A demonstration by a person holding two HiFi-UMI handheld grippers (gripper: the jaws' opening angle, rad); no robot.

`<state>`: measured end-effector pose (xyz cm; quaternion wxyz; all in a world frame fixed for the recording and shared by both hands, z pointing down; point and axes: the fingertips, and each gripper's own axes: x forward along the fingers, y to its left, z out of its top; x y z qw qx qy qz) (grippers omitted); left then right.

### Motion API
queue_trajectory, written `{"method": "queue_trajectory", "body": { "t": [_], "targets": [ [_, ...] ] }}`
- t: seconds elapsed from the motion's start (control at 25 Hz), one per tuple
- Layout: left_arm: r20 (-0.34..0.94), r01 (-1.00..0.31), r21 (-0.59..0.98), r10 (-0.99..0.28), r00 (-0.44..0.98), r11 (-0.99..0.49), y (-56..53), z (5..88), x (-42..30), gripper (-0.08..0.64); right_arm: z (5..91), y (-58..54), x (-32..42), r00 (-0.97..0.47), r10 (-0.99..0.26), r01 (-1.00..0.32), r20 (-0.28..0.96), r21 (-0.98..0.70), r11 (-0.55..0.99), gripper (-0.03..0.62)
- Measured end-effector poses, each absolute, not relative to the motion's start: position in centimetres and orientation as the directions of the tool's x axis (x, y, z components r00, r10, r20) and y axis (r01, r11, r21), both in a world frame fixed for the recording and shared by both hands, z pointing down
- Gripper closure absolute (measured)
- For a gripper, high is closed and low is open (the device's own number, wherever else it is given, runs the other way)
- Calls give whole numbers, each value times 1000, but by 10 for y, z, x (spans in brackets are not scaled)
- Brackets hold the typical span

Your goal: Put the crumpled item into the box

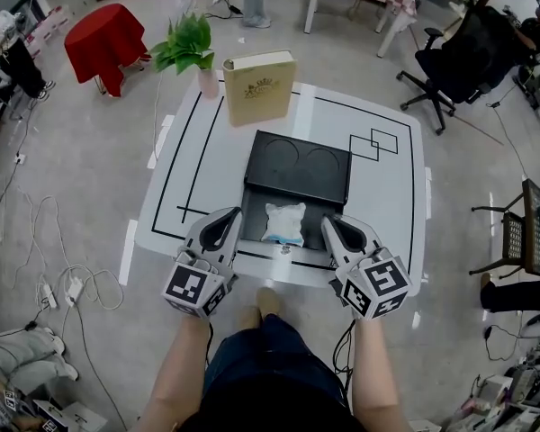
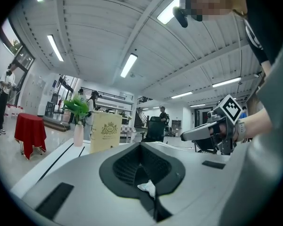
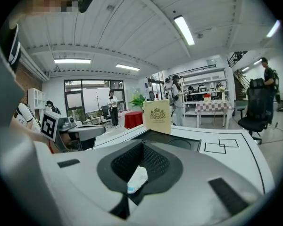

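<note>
A crumpled white item [image 1: 283,221] lies on the front part of a flat black box [image 1: 297,165] in the middle of the white table [image 1: 387,151]. My left gripper [image 1: 227,216] is shut and empty at the table's front edge, just left of the item. The right gripper [image 1: 331,224], also shut and empty, sits just right of it. The left gripper view shows the item [image 2: 147,188] through the hole between my left gripper's [image 2: 141,147] pads, with the right gripper [image 2: 212,131] alongside. In the right gripper view, the item [image 3: 137,179] shows likewise beyond the right gripper [image 3: 142,143].
An upright cream box [image 1: 259,86] and a potted plant [image 1: 187,48] stand at the table's far edge. A black office chair [image 1: 459,57] is off to the right, a red-draped stand [image 1: 103,36] to the far left. Cables [image 1: 63,277] lie on the floor at left.
</note>
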<state>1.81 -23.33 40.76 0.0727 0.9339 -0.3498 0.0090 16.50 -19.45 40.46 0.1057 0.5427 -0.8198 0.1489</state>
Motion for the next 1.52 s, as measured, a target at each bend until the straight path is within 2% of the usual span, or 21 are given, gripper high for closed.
{"method": "queue_trajectory", "body": {
  "t": [1.52],
  "targets": [
    [-19, -641, 113, -647, 762, -759, -231, 332, 18, 560, 326, -175, 187, -292, -941, -956, 173, -72, 284, 588]
  ]
}}
